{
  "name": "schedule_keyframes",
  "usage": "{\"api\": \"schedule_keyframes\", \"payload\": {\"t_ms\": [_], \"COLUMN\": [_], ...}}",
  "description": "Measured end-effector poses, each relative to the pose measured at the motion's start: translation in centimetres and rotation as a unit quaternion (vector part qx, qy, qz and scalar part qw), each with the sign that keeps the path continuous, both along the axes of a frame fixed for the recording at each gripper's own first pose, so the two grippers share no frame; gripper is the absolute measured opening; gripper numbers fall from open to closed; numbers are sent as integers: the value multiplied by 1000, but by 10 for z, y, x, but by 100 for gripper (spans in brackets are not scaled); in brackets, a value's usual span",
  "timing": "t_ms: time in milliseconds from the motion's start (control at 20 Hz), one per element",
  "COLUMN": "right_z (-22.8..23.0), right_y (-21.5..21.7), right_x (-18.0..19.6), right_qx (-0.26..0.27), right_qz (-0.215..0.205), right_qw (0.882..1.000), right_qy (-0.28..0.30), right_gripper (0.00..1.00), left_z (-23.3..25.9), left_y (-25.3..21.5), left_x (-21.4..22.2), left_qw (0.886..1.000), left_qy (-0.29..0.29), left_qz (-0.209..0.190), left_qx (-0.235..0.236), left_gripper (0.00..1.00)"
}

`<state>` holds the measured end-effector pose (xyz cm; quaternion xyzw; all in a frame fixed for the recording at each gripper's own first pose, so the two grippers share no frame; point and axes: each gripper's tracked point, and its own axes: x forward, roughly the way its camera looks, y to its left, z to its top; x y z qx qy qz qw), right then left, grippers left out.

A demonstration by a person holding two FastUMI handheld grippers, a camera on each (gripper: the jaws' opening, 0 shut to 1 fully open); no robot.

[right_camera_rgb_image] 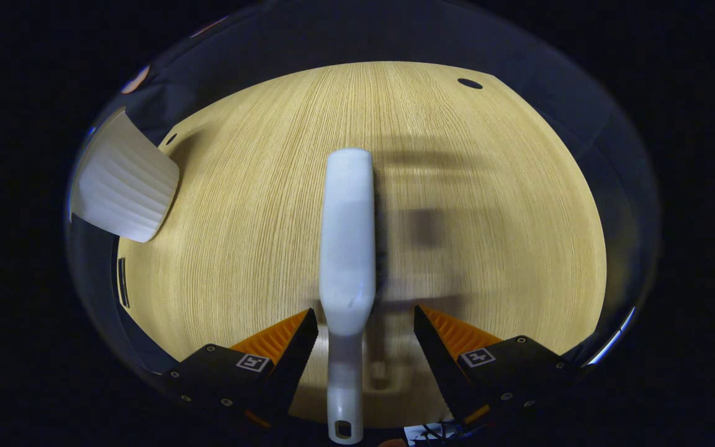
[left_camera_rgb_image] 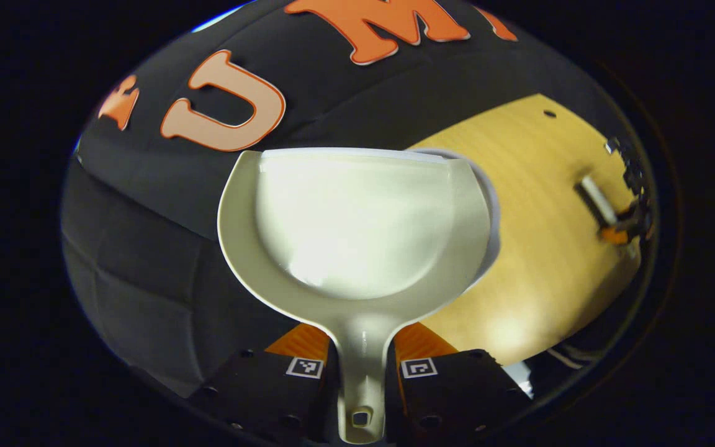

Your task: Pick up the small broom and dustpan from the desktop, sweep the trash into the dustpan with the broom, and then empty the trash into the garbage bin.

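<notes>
Dustpan [left_camera_rgb_image: 357, 230]: pale, empty, held by its handle between the fingers of the left gripper [left_camera_rgb_image: 360, 372], both pressing on the handle; pan tilted, raised over the left edge of the desk [left_camera_rgb_image: 537, 248], front lip toward the dark wall, a white rim behind its right side. Broom [right_camera_rgb_image: 348, 248]: white back up, bristles dark along its right side, lying lengthwise on the desk near the middle, handle end with hang-hole nearest the camera. Right gripper [right_camera_rgb_image: 364, 335]: jaws spread wide, one finger either side of the broom handle, neither touching it. Ribbed white object [right_camera_rgb_image: 125, 186]: at the desk's far left corner in the right gripper view. Far off in the left gripper view, the right gripper and broom show blurred near the desk's right edge
</notes>
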<state>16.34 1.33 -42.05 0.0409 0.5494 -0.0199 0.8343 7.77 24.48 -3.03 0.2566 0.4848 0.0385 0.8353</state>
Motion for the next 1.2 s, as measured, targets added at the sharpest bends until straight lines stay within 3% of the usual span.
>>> {"api": "schedule_keyframes", "payload": {"t_ms": [150, 300, 450, 550, 900, 1050, 1200], "right_z": [6, 9, 10, 10, 5, 3, 2], "right_y": [-6, -13, -16, -15, -3, 6, 12], "right_x": [3, 4, 1, 0, -11, -14, -19], "right_qx": [-4, -5, -11, -13, -7, -6, -3], "right_qz": [-8, -21, -23, -22, -10, 1, 9], "right_qw": [1000, 1000, 1000, 1000, 1000, 1000, 1000], "right_qy": [-8, -13, -15, -14, 0, 5, 10], "right_gripper": [95, 95, 95, 95, 95, 95, 95], "left_z": [-16, -37, -63, -92, -218, -264, -290], "left_y": [-84, -182, -228, -245, -258, -264, -277], "left_x": [12, 10, 4, 1, -28, -45, -56], "left_qw": [993, 974, 969, 966, 963, 949, 942], "left_qy": [-35, -21, -12, 5, 100, 152, 180], "left_qz": [-9, -45, -72, -61, 38, 97, 121], "left_qx": [-111, -219, -237, -251, -247, -258, -257], "left_gripper": [31, 31, 31, 31, 31, 32, 32]}}
